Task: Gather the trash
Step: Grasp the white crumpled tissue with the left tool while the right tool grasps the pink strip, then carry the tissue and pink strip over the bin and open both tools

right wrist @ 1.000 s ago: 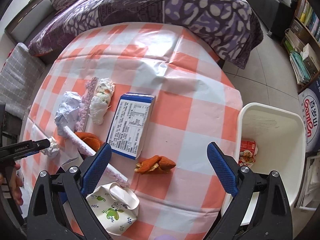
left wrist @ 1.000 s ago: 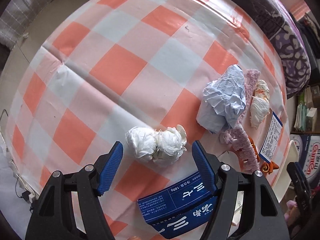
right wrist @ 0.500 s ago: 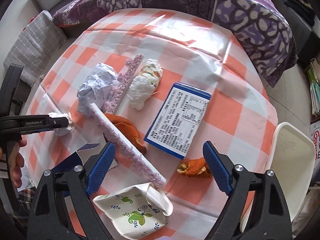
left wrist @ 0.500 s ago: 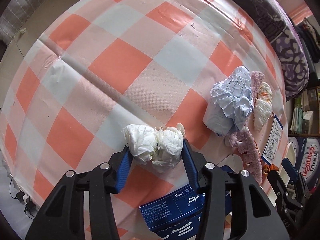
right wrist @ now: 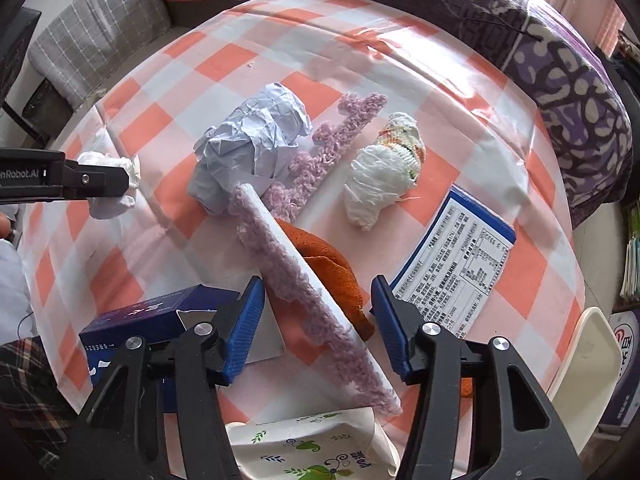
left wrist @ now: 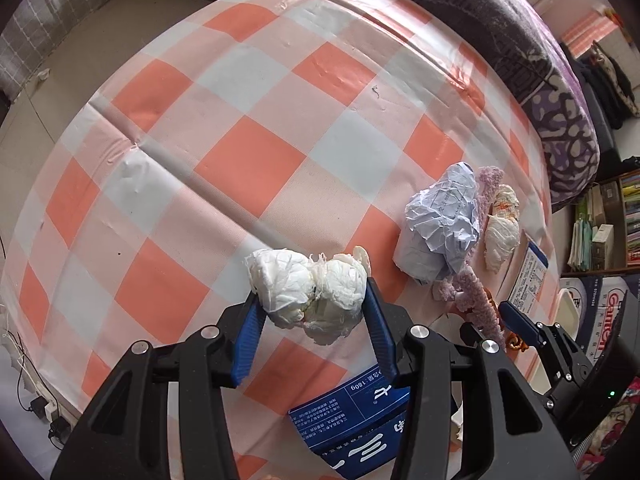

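Observation:
My left gripper [left wrist: 312,312] is shut on a white crumpled tissue wad [left wrist: 310,286] and holds it just above the checked tablecloth [left wrist: 248,152]. The wad also shows in the right wrist view [right wrist: 114,184], at the left. My right gripper [right wrist: 318,308] is open around a white stick wrapped in purple fuzzy yarn [right wrist: 308,292] that lies over orange peel [right wrist: 332,272]. A crumpled paper ball [right wrist: 256,140], a white net wad [right wrist: 380,176] and a blue-edged box [right wrist: 456,264] lie beyond.
A dark blue carton [right wrist: 152,320] lies left of my right gripper and a flattened leaf-print paper cup [right wrist: 312,448] is under it. A white bin [right wrist: 584,364] stands off the table's right edge. A purple patterned bed [right wrist: 560,60] lies behind the table.
My left gripper closed on the tissue wad and lifted it slightly. My right gripper moved left across the table from the bin side and narrowed around the yarn-wrapped stick.

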